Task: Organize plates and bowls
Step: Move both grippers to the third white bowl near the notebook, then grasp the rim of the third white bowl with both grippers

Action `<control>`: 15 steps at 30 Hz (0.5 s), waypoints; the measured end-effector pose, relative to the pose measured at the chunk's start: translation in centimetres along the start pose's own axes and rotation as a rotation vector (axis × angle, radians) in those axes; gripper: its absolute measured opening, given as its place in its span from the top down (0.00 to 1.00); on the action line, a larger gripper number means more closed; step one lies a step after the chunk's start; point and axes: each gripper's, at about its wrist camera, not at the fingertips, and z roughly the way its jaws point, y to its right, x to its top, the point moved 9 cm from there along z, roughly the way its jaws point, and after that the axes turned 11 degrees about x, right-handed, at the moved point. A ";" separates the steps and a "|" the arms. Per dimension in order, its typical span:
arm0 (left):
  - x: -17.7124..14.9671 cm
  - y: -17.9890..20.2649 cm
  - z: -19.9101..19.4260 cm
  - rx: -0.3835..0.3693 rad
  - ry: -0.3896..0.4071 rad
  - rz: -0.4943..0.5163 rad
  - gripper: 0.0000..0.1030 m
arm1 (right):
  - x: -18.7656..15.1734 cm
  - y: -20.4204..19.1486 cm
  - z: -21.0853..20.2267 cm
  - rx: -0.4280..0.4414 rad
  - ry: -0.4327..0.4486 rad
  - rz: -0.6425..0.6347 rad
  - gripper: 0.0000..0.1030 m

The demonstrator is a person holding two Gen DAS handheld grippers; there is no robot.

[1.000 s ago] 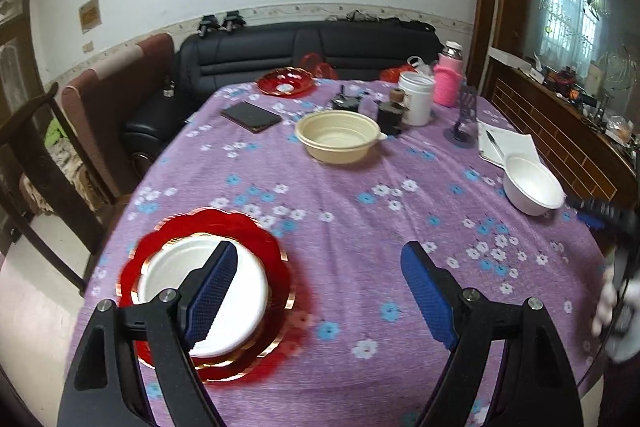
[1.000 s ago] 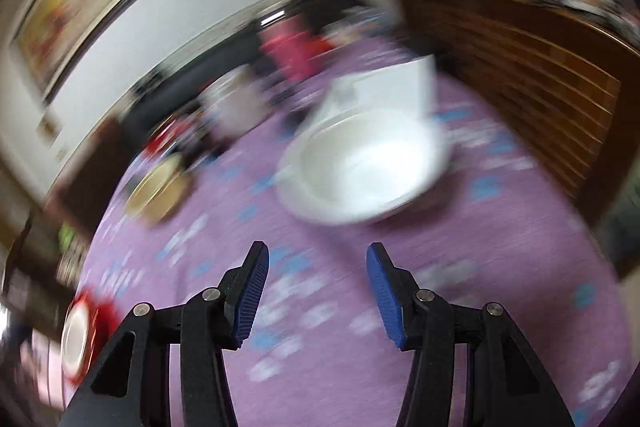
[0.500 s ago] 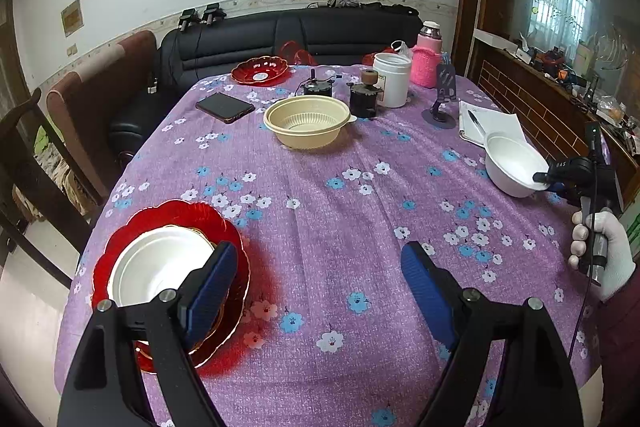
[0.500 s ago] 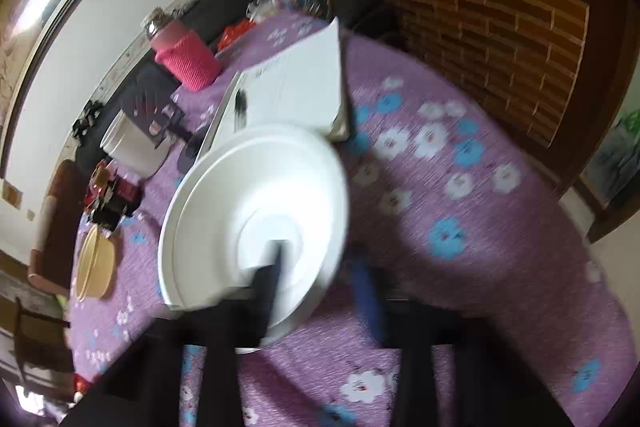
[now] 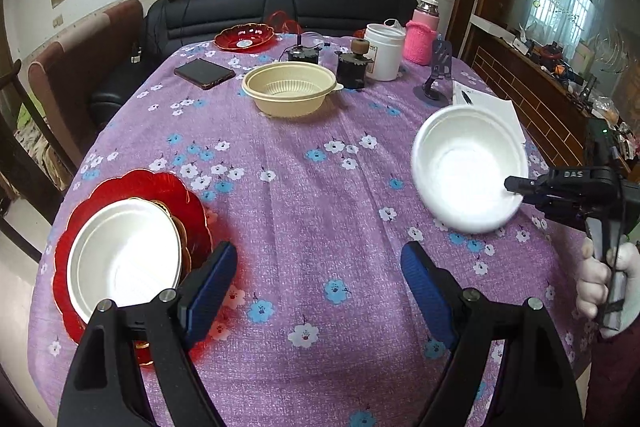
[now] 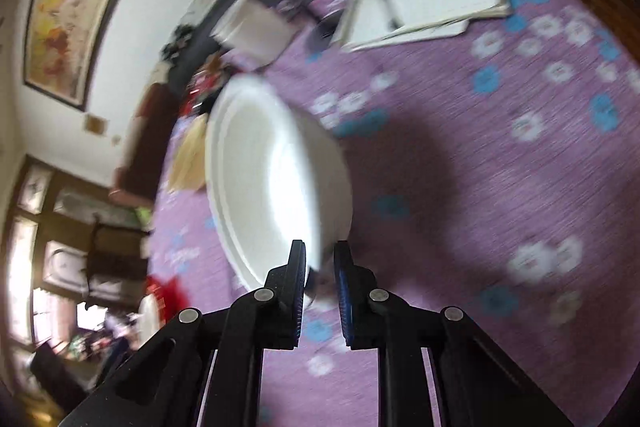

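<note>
A white bowl hangs tilted above the purple tablecloth at the right, my right gripper shut on its near rim. In the right wrist view the same bowl stands almost on edge, its rim pinched in the right gripper. My left gripper is open over the cloth with nothing between its fingers. Just left of it a second white bowl rests on a red scalloped plate. A beige bowl sits mid-table and another red plate lies at the far edge.
A phone, a white jar, a pink flask, a dark phone stand and small dark items crowd the far side. A notebook with a pen lies behind the lifted bowl. A gloved hand holds the right gripper.
My right gripper went from open to shut on the white bowl's rim, then raised and tipped the bowl off the cloth. The left gripper sank a little toward the table, still open.
</note>
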 end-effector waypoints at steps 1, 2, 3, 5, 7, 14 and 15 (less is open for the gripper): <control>0.0 -0.1 0.0 0.002 0.001 -0.002 0.19 | -0.6 -0.8 0.4 0.036 -0.023 0.002 0.85; 0.0 -0.1 0.1 0.003 0.000 -0.005 0.19 | -1.2 -1.4 0.8 0.057 -0.048 -0.004 0.85; 0.0 -0.1 0.2 0.003 -0.002 -0.007 0.19 | -1.6 -1.8 1.1 0.054 -0.066 -0.016 0.85; -0.1 -0.1 0.6 0.001 -0.011 -0.011 0.19 | -2.9 -2.5 2.0 0.032 -0.119 -0.058 0.85; -0.2 0.0 1.0 -0.004 -0.022 -0.012 0.19 | -3.9 -2.6 2.6 -0.005 -0.145 -0.088 0.85; -0.9 1.5 3.4 -0.036 -0.088 -0.014 0.19 | -5.4 -2.4 2.6 -0.139 -0.103 -0.221 0.82; -1.0 1.9 3.8 -0.040 -0.099 -0.012 0.19 | -5.3 -2.2 2.5 -0.137 -0.100 -0.222 0.82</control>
